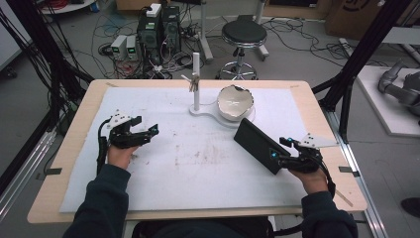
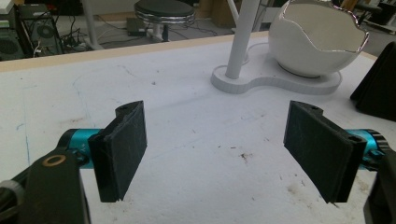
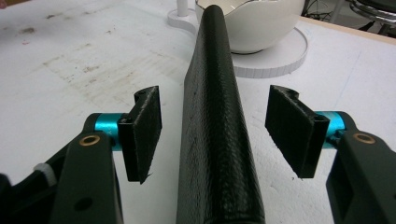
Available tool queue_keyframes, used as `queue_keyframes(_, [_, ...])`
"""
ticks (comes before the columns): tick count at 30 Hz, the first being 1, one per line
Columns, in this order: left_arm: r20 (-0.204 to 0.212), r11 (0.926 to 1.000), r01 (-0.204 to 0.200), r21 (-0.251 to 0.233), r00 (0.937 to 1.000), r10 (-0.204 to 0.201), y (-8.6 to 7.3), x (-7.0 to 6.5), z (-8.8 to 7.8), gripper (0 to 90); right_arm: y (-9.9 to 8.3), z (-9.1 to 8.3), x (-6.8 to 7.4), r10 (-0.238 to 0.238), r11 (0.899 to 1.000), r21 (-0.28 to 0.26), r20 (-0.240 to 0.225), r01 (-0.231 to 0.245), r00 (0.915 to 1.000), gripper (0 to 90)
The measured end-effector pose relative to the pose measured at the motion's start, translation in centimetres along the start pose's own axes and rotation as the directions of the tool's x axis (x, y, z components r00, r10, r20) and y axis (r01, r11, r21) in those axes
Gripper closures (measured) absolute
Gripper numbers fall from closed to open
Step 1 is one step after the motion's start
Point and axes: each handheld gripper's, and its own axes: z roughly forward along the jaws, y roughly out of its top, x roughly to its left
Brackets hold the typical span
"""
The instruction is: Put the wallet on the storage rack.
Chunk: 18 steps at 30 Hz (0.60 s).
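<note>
Black case (image 1: 258, 145), long and pebble-textured, lies flat on the white mat (image 1: 198, 163) at the right side of the desk (image 1: 74, 129), and from my right gripper view it runs straight up the middle between the two black jaws, its near end passing under the camera. My right gripper (image 1: 281, 149) has its jaws spread wide on either side of the case (image 3: 217, 130), a clear gap of mat showing on both sides, so nothing is clamped. In the high view my right hand (image 1: 309, 176) sits near the desk's right edge with the gripper pointing toward the case's near corner; whether a jaw tip touches that corner I cannot tell from up there. On the other side, my left gripper (image 1: 143, 133) hovers over the left part of the mat, jaws likewise released and wide apart with only stained, speckled mat between them in the left gripper view. Farther back, past the middle of the desk, stands a white stand (image 1: 218, 115) with a flat base, an upright post (image 1: 196, 82) on its left lobe and a white eggshell-shaped bowl (image 1: 235, 101) with a jagged rim on its right lobe. The case's far end lies just beside that base. Beyond the desk, on the floor, are a black round stool (image 1: 243, 34), computer towers (image 1: 158, 27) and loose cables.
</note>
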Motion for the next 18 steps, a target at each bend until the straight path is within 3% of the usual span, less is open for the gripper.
queue_keyframes(5, [0.004,1.0000,0.002,0.004,1.0000,-0.002,0.0,0.0,0.1,21.3,-0.9,-0.4,-0.3,-0.039,0.999,-0.010,-0.010,0.039,0.9992,34.5])
queue_keyframes(8, [0.003,1.0000,0.000,0.003,1.0000,0.000,0.0,-0.1,0.1,21.7,-1.4,-0.1,-0.6,-0.025,1.000,-0.003,-0.016,0.025,0.9996,33.5])
queue_keyframes(12, [0.006,1.0000,-0.001,0.006,1.0000,0.001,0.0,-0.1,0.1,21.7,-2.0,0.7,-0.7,-0.008,0.999,0.046,-0.037,0.009,0.9993,33.9])
queue_keyframes(13, [0.008,1.0000,-0.001,0.007,1.0000,0.001,0.0,-0.2,0.1,21.7,-2.4,1.2,-0.7,-0.013,0.996,0.091,-0.041,0.017,0.9991,35.8])
queue_keyframes(16, [0.008,1.0000,-0.004,0.008,1.0000,0.004,0.0,-0.2,0.1,21.8,-2.7,1.3,-0.9,-0.002,0.994,0.109,-0.043,0.007,0.9991,39.8])
queue_keyframes(18, [0.009,1.0000,-0.002,0.007,1.0000,0.002,0.0,-0.2,0.1,21.8,-2.9,1.1,-1.2,0.010,0.993,0.115,-0.052,-0.004,0.9986,51.1])
